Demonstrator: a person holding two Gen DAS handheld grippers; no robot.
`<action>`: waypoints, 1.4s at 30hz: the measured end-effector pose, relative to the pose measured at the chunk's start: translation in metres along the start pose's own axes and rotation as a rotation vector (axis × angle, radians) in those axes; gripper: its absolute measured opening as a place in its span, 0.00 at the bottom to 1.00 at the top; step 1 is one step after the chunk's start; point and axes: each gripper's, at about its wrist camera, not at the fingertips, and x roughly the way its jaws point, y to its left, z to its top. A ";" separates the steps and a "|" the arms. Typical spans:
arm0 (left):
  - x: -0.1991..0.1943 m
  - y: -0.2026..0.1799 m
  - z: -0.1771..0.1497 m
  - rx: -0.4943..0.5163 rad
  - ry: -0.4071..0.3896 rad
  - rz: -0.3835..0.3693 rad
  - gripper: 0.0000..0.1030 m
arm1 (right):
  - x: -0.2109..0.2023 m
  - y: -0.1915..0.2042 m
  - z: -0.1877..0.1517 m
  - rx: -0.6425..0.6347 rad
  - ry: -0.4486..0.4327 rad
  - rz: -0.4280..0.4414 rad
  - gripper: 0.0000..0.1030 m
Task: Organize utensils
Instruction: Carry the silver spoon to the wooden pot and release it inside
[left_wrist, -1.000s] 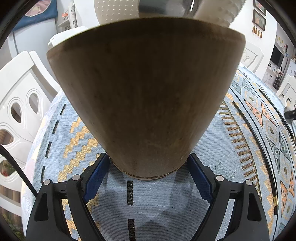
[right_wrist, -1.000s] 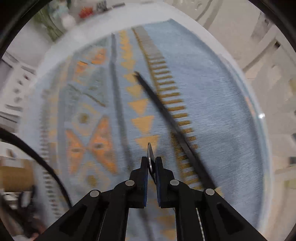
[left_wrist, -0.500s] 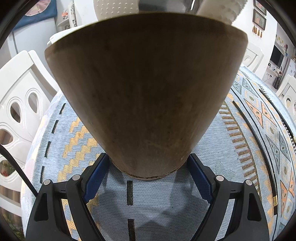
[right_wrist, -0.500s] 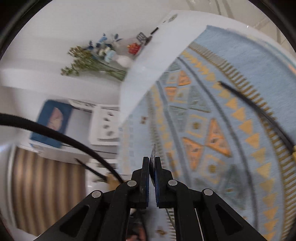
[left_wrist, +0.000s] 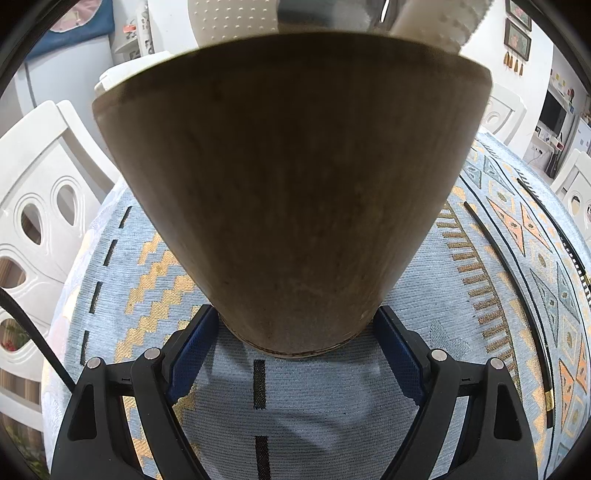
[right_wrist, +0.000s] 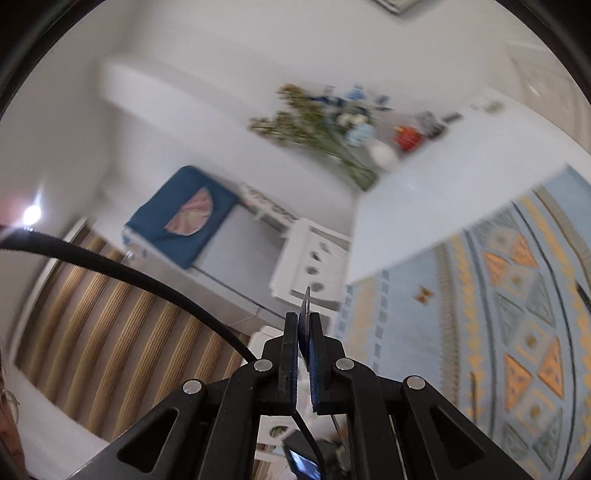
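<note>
In the left wrist view, a brown wooden utensil holder fills the middle and stands on the patterned tablecloth. My left gripper is shut on its base, with blue pads on both sides. White utensils stick out of its top. A black chopstick lies on the cloth to the right. In the right wrist view, my right gripper is shut on a thin metal utensil, seen edge-on. It is lifted and tilted, above the table's left part.
White chairs stand to the left of the table and another behind it. The right wrist view shows a white cabinet, a flower vase on a white counter and the tablecloth at the right. A black cable crosses the left side.
My right gripper has lifted the metal utensil off the table and swung left and upward, away from the black chopstick. My left gripper has kept still on the holder.
</note>
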 end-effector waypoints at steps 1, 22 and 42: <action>0.000 0.000 0.000 0.000 -0.001 -0.001 0.83 | 0.005 0.008 0.000 -0.023 -0.004 0.009 0.04; -0.026 -0.008 -0.017 0.005 -0.061 -0.004 0.78 | 0.104 0.058 -0.038 -0.255 0.060 0.000 0.04; -0.042 -0.023 -0.024 0.020 -0.105 0.021 0.76 | 0.106 0.049 -0.055 -0.293 0.135 -0.046 0.31</action>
